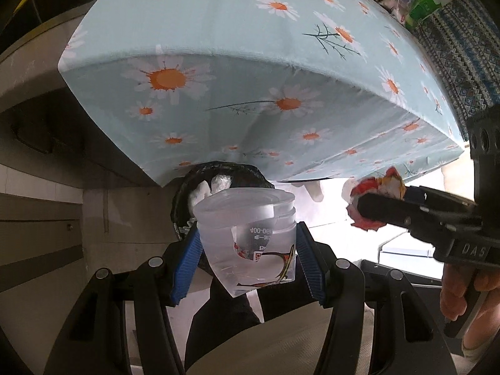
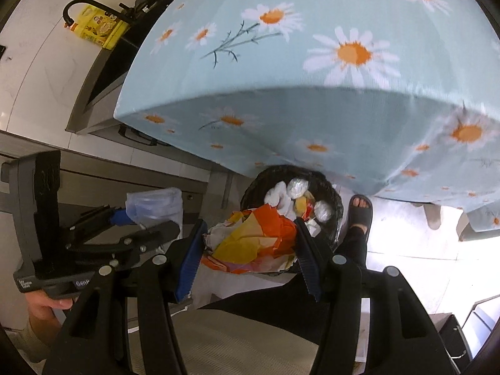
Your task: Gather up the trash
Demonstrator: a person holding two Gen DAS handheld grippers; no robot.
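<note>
A surface [image 2: 312, 47] is draped in pale blue cloth printed with daisies. Below its edge a round black-lined bin [image 2: 331, 193] is seen, filled with crumpled white and foil wads. A clear ribbed plastic cup [image 1: 250, 237] is pinched by the left tool [image 1: 248, 250]. Crumpled orange-yellow paper [image 2: 253, 240] is pinched by the right tool [image 2: 250, 256] above the bin.

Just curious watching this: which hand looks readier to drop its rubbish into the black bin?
Probably right: the right gripper holds its crumpled orange-yellow wrapper seemingly above the black-lined bin; the left gripper's clear plastic cup looks further back.
</note>
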